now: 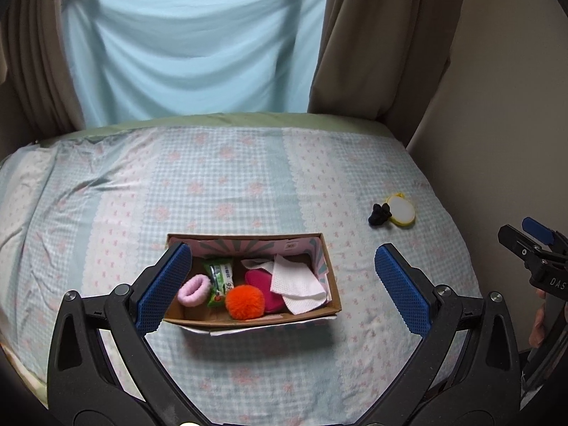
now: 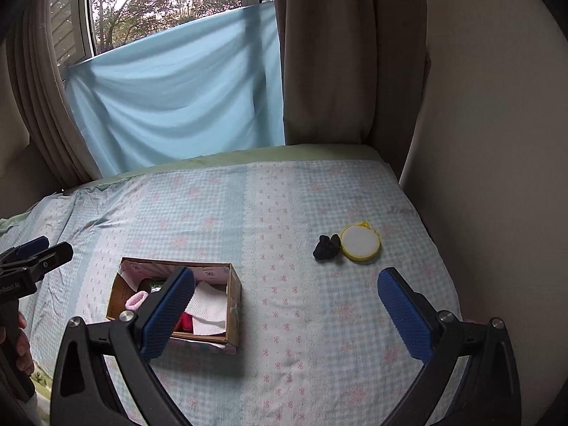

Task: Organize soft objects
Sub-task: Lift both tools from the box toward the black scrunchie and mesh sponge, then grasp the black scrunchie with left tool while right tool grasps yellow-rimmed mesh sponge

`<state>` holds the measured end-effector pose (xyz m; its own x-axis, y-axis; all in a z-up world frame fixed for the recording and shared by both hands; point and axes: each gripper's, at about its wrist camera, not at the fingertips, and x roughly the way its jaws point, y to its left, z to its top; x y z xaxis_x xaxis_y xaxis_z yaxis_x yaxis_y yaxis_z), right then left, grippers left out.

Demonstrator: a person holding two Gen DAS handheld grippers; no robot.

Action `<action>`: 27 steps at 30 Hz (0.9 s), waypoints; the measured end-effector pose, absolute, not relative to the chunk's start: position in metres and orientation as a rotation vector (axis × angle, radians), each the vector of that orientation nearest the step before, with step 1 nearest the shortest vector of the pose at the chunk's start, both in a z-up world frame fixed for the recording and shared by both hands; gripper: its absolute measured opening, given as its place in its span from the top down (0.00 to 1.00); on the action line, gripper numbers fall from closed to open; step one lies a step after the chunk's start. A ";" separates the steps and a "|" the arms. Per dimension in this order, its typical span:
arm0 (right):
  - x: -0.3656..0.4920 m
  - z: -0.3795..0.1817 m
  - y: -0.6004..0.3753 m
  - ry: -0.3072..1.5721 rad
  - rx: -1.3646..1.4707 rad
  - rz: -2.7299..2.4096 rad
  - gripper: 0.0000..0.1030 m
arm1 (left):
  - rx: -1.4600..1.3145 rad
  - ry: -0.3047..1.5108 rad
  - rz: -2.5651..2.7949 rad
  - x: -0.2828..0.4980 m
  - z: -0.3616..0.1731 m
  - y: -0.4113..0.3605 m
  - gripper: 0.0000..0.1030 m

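An open cardboard box point(image 1: 328, 277) point(image 2: 234, 294) sits on the bed. It holds a pink scrunchie point(image 1: 194, 290), a green packet point(image 1: 220, 278), an orange pom-pom point(image 1: 245, 301), a magenta soft item point(image 1: 262, 285) and a white tissue point(image 1: 298, 282). A black soft item point(image 1: 380, 214) point(image 2: 326, 246) and a yellow-rimmed round puff point(image 1: 402, 210) point(image 2: 360, 243) lie touching on the bed to the right. My left gripper point(image 1: 284, 284) is open and empty above the box. My right gripper point(image 2: 284, 309) is open and empty, between the box and the two loose items.
The bed point(image 1: 248, 177) has a checked blue and pink sheet. A wall point(image 2: 497, 142) runs along its right side. Brown curtains point(image 1: 383, 35) and a hanging blue cloth point(image 1: 191, 46) stand behind the far edge.
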<state>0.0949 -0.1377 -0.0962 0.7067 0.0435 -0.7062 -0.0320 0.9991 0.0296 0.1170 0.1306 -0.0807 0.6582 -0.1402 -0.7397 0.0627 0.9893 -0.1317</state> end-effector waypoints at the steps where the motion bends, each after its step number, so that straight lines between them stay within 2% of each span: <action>1: 0.099 -0.098 -0.149 0.784 0.011 0.050 0.00 | -0.097 0.841 -0.113 0.121 -0.081 0.121 0.00; 8: 0.151 -0.116 -0.227 0.798 -0.044 0.122 0.00 | -0.145 0.862 -0.107 0.160 -0.096 0.042 0.00; 14: 0.209 -0.162 -0.289 0.851 -0.079 0.203 0.00 | -0.155 0.902 -0.105 0.212 -0.135 -0.032 0.00; 23: 0.288 -0.260 -0.336 0.939 -0.176 0.359 0.00 | -0.165 1.020 -0.176 0.296 -0.239 -0.122 0.01; 27: 0.320 -0.306 -0.338 0.963 -0.219 0.422 0.00 | -0.183 1.076 -0.207 0.333 -0.290 -0.145 0.04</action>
<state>0.3199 -0.3384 -0.3059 0.4988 0.2497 -0.8300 -0.4407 0.8976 0.0051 0.3329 -0.1451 -0.2903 0.4590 -0.2559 -0.8508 0.0780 0.9655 -0.2484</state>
